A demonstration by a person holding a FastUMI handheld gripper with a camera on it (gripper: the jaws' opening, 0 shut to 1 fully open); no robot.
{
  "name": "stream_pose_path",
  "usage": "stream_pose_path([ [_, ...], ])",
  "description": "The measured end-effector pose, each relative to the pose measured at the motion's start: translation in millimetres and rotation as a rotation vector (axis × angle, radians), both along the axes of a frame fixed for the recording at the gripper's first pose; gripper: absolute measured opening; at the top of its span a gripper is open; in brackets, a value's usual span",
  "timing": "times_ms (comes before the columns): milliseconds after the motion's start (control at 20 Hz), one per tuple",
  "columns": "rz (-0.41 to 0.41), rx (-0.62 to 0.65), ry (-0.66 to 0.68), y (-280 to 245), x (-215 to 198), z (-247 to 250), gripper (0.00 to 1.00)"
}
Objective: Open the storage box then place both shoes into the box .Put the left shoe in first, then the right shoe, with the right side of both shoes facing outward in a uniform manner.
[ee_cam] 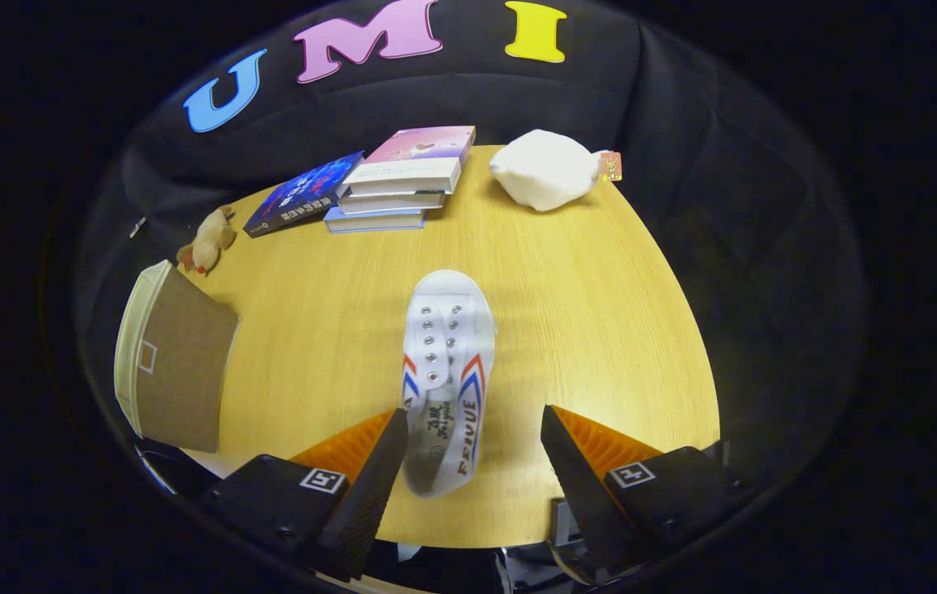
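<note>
At the left edge of the wooden surface [600,297] stood the storage box [176,359], its brown lid facing up, with a small plush toy [209,239] just beyond it. Farther back lay a dark book [299,194] beside a stack of books [407,177]. The gripper [468,445] was spread wide, clamped on nothing. A white shoe [444,371] lay between its fingers, heel beside the left finger, toe pointing away. A white bundle [547,169] sat far behind, to the right.

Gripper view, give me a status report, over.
Gripper open, heel of white shoe between the fingers, nearer the left one. Brown storage box off left on table. Path to box unobstructed.
</note>
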State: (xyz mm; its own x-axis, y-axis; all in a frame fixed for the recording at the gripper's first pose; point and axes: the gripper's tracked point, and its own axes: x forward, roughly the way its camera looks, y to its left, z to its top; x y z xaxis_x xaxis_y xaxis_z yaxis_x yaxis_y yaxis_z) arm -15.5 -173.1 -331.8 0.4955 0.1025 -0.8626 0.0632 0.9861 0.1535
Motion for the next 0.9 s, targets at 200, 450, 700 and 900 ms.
stream_pose_path([
  [200, 0.048, 0.012, 0.031, -5.3, 10.1, -24.5, 0.97],
  [450, 0.114, -0.001, 0.071, -0.3, 8.2, -47.9, 0.84],
  [700, 0.084, 0.081, 0.126, 15.2, 11.2, -66.8, 0.59],
  [900, 0.101, 0.073, 0.124, 19.2, 10.9, -69.7, 0.35],
])
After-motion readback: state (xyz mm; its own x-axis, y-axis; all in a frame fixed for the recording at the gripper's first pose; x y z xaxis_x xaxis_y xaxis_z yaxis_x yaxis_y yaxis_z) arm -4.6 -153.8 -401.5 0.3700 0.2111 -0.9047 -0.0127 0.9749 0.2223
